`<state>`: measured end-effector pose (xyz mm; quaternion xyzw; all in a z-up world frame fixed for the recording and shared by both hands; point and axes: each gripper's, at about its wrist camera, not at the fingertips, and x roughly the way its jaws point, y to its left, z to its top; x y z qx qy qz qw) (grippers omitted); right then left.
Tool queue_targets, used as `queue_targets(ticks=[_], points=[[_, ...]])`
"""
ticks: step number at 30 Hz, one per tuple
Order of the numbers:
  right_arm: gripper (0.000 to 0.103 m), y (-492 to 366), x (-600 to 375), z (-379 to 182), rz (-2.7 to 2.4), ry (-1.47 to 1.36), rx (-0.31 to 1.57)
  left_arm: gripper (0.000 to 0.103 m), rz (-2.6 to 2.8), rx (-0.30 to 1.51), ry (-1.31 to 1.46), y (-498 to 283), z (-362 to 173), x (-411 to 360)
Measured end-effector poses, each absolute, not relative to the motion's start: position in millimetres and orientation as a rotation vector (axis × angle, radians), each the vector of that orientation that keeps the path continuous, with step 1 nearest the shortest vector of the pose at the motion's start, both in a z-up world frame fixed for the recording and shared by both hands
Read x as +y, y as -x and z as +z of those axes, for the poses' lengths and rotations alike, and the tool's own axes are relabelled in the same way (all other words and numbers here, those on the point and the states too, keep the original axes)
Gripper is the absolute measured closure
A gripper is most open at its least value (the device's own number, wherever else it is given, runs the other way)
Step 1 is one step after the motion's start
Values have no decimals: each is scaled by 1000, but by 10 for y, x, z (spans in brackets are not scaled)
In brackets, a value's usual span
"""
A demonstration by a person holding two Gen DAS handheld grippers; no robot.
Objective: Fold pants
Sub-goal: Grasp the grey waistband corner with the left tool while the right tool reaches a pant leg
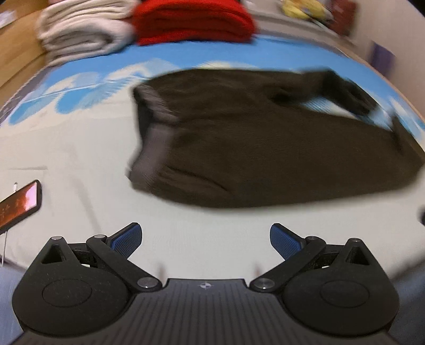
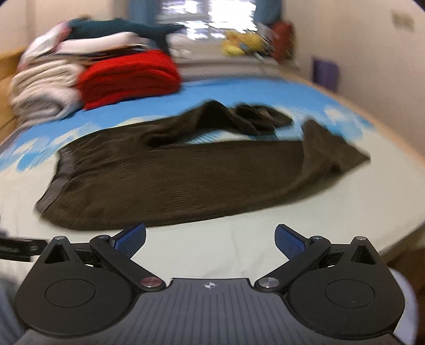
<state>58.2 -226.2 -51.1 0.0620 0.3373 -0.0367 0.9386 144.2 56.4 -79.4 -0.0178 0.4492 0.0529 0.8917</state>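
Note:
Dark brown pants [image 1: 260, 143] lie on a bed with a cream and blue sheet [image 1: 79, 148]. The waistband is at the left, the legs run to the right. The far leg is rumpled and bunched in the right wrist view [image 2: 249, 116]; the pants' body is there too [image 2: 186, 175]. My left gripper [image 1: 205, 240] is open and empty, held short of the pants' near edge. My right gripper [image 2: 210, 240] is open and empty, also short of the near edge. Both views are blurred.
A red folded blanket [image 1: 191, 21] and a stack of beige and white folded laundry [image 1: 79, 31] sit at the bed's far end; both show in the right wrist view [image 2: 127, 77]. A phone [image 1: 20, 201] lies on the bed at the left. A wall [image 2: 372, 53] runs along the right.

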Motion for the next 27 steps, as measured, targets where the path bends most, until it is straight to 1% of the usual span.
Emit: queue_targets(ticks=[2,4,6,9,11,13,14,15,16,18,19,20,21,24,27], points=[[1,-887,-2488,-665,-121,-240,733,0,167,895,61,-1732,-941,772],[1,-1216,-2755,-830,-189,-367,777,0,215,933,74,-2038,-1111,942],[1,-1532,-3017,-977,-291,-476,809,0,219,996,149,-2333,-1323,1131],[1,-1933,-3353,-1174,-434,-565,862,0,225,1026,245,-2599,-1581,1290],[1,-2105,-3555,-1277,-500,-647,897,0,226,977,283,-2681,-1585,1273],[2,-2215,-3678,-1331,-545,-701,900,0,282,983,291,-2786,-1595,1225],[2,-2262,-3712,-1335,-566,-707,888,6,316,971,297,-2815,-1591,1207],[2,-2302,-3734,-1338,-579,-700,872,17,355,960,287,-2826,-1572,1192],[2,-2340,-3736,-1323,-588,-688,860,24,390,945,267,-2825,-1533,1173],[2,-2369,-3692,-1292,-585,-663,833,49,415,939,255,-2799,-1448,1180],[2,-2377,-3672,-1279,-580,-654,825,53,409,926,245,-2777,-1386,1194],[2,-2393,-3671,-1267,-572,-649,817,59,399,919,226,-2713,-1351,1216],[2,-2406,-3655,-1253,-565,-641,810,63,387,910,210,-2683,-1302,1238],[2,-2447,-3615,-1233,-559,-610,798,67,398,871,179,-2557,-1168,1309],[2,-2495,-3616,-1209,-556,-590,782,68,440,868,156,-2460,-1091,1501]])
